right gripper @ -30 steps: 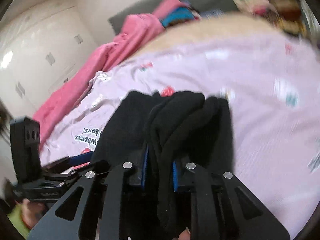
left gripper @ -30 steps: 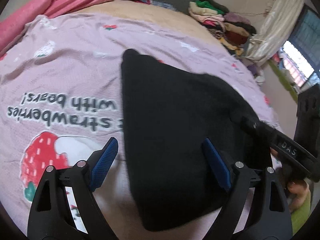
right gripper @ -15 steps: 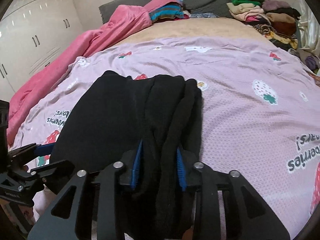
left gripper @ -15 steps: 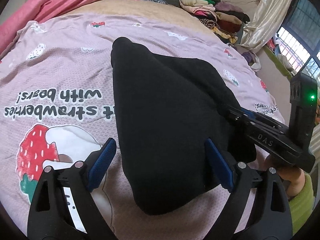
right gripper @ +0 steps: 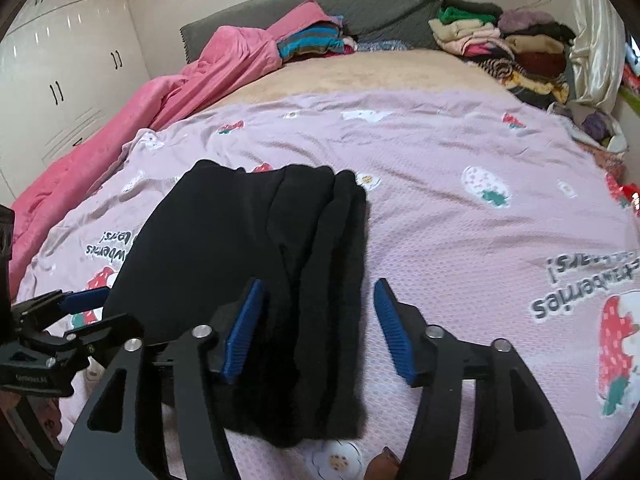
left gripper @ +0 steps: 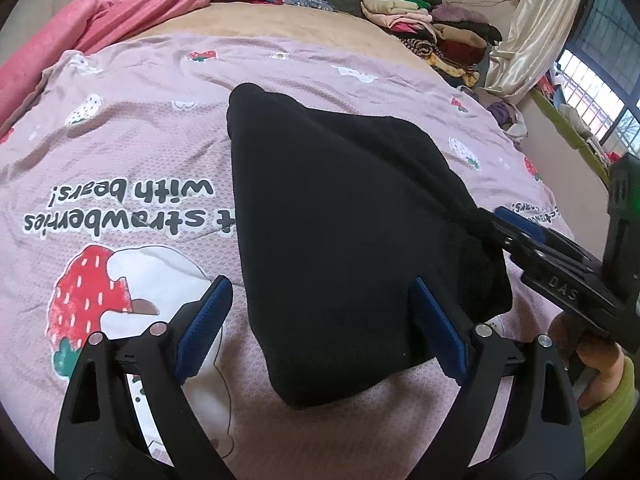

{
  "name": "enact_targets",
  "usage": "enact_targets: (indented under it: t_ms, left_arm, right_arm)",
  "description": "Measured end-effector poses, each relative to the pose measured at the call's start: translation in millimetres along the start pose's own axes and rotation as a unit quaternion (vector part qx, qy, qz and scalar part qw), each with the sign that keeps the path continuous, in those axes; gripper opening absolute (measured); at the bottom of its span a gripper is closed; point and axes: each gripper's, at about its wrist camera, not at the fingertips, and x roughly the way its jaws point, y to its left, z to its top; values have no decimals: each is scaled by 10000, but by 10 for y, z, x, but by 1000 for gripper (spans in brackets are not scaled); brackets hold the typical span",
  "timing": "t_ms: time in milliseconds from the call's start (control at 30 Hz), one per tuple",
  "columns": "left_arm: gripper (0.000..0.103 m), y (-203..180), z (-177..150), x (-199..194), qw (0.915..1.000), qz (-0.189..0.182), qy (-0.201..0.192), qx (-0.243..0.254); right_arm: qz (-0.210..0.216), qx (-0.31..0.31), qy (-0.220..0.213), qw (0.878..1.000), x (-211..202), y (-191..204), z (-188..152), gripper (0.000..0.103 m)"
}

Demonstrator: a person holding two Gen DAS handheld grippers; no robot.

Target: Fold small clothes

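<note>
At the bottom of the right wrist view, the right gripper (right gripper: 316, 328) was seen with its jaws opening; the thick folded edge of the black garment (right gripper: 256, 264) lay between the blue pads, which no longer pressed on it. Presumably the edge was being let go so that the finished fold could settle flat. Low in the left wrist view, the left gripper (left gripper: 320, 332) was held wide apart above the near corner of the same garment, one pad over the cloth and one over the bedsheet (left gripper: 120, 152), with nothing gripped; it was probably kept ready for smoothing or the next fold. Across the middle of both views the garment was laid as a compact dark bundle on the pink strawberry-printed sheet, its layered edges stacked toward the right in the right wrist view. Farther back, a pink blanket (right gripper: 192, 80) was bunched at the upper left, and stacked clothes (right gripper: 496, 44) were piled at the upper right against the grey headboard (right gripper: 360, 4).
</note>
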Motion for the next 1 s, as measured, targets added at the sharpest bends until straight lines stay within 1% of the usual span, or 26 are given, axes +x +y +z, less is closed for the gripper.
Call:
enact_targets:
  t_ms: [33, 100, 233, 267, 300, 500, 600, 733, 900, 1000]
  left_arm:
    - [83, -7, 2, -9, 10000, 14, -17, 4]
    - [83, -6, -1, -49, 10000, 34, -58, -5]
    - [83, 3, -11, -159, 9998, 61, -161, -27]
    - [84, -3, -12, -186, 9998, 64, -191, -29]
    - [87, -3, -20, -231, 9997, 70, -238, -26]
    - [93, -47, -74, -460, 9987, 165, -474, 100]
    - [93, -71, -118, -581, 9978, 211, -598, 178]
    - [93, -87, -191, -704, 9969, 226, -708, 268]
    - [93, -82, -259, -783, 9963, 196, -770, 314]
    - [93, -63, -279, -770, 9965, 229, -747, 313]
  right_arm:
    - [-14, -3, -42, 10000, -33, -4, -2, 64]
    - [-93, -19, -150, 9998, -130, -11, -8, 76]
    - [-184, -30, -378, 9991, -312, -15, -41, 87]
    - [-207, -39, -427, 9989, -363, -11, -50, 90]
    - [-208, -51, -479, 9986, -416, -2, -61, 92]
    - [-280, -150, -730, 9968, -710, 95, -124, 97]
    - [-308, -212, -944, 9948, -914, 179, -190, 98]
    - [-295, -260, -1081, 9934, -1090, 265, -274, 98]
    - [-292, -310, -1124, 9927, -1185, 336, -337, 98]
    - [-313, -330, -1067, 9933, -1126, 326, -314, 99]
